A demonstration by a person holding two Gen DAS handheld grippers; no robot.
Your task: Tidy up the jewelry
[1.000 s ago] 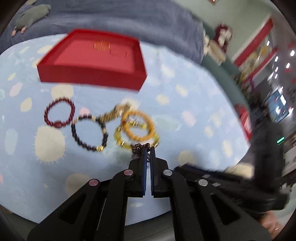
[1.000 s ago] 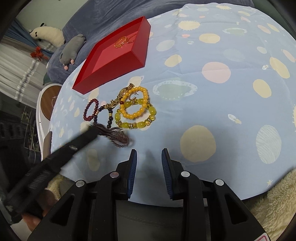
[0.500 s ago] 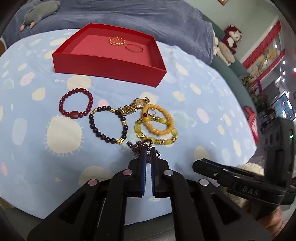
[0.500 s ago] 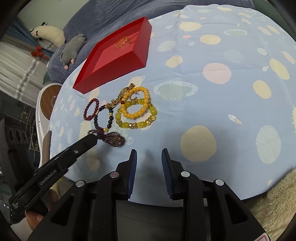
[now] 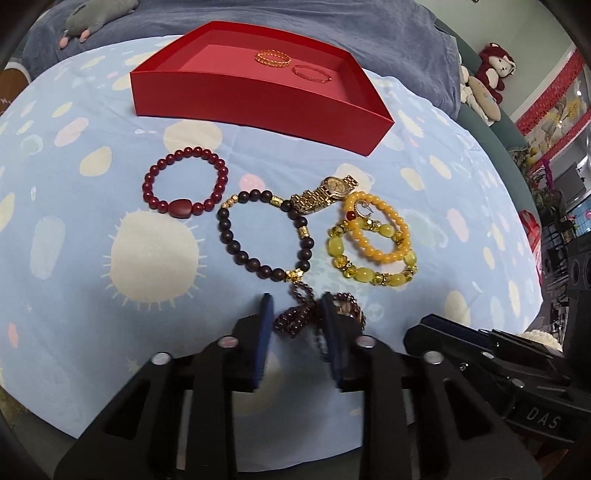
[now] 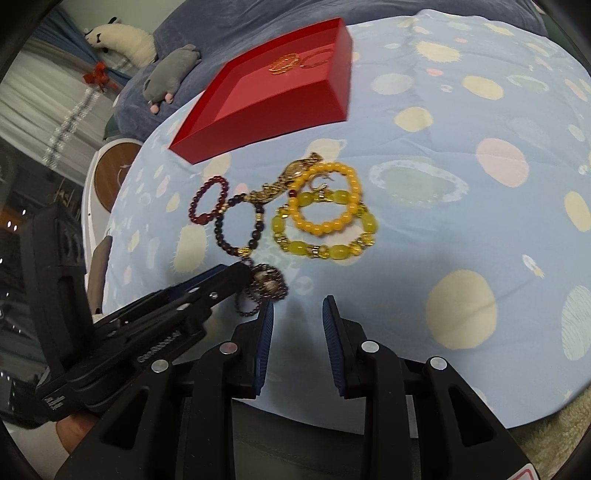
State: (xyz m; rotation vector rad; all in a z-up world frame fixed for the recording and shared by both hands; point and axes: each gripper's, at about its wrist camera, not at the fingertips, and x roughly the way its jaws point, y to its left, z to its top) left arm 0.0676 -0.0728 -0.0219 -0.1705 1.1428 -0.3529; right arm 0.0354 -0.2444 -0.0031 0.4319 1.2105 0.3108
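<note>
A small dark purple bead bracelet lies bunched on the spotted blue cloth. My left gripper straddles it; the jaws are opening and the pads stand off the beads. In the right wrist view the same bracelet sits at the tip of the left gripper. My right gripper is open and holds nothing, just right of that bracelet. Beyond lie a dark red bracelet, a dark brown one, a gold watch, an orange bracelet and a yellow-green one. The red tray holds two thin rings.
The cloth's near edge runs just below both grippers. A grey plush toy lies on the dark blue blanket behind the tray, and a red plush sits at the far right. A round wooden stool stands off the left side.
My left gripper has come down closer to the cloth and its shut jaws have parted, leaving the purple bracelet lying between them. The right gripper has shifted and rolled slightly, still open.
</note>
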